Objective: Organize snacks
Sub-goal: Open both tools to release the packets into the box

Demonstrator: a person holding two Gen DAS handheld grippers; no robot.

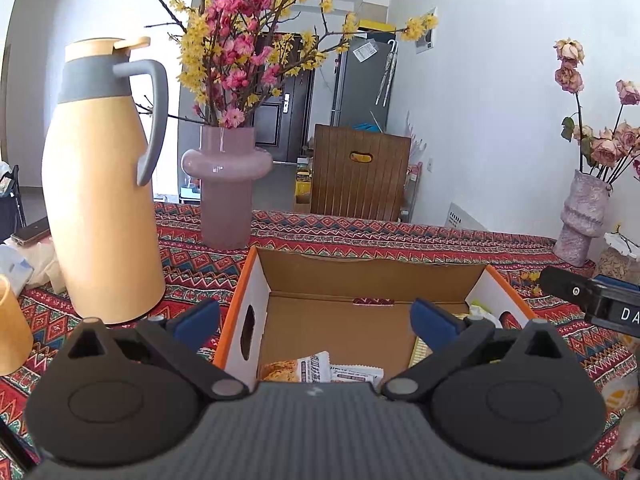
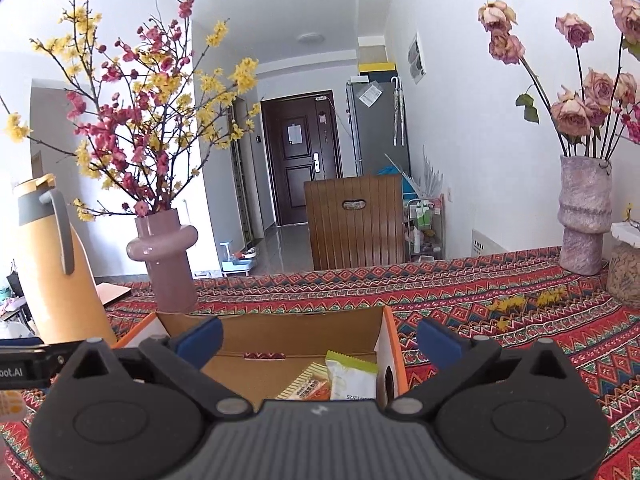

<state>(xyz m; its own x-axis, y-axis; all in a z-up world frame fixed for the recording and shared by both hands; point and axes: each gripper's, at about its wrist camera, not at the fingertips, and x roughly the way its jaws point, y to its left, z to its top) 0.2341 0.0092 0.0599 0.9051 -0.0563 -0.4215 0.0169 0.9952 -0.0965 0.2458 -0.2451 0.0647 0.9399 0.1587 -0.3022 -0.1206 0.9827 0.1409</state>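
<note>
An open cardboard box (image 1: 256, 280) with orange and white sides stands on the patterned tablecloth; it also shows in the right wrist view (image 2: 390, 344). Snack packets lie inside: an orange and white one (image 1: 296, 368) near the front left, and a green and white one (image 2: 352, 376) beside a striped orange one (image 2: 306, 386). My left gripper (image 1: 316, 316) is open and empty above the box's left half. My right gripper (image 2: 320, 338) is open and empty above the box's right half, and its body shows at the right edge of the left wrist view (image 1: 592, 296).
A tall yellow thermos jug (image 1: 100, 200) and a pink vase of blossom branches (image 1: 226, 184) stand left of and behind the box. A pale vase of dried roses (image 2: 584, 216) stands at the far right. A yellow cup (image 1: 10, 328) is at the left edge.
</note>
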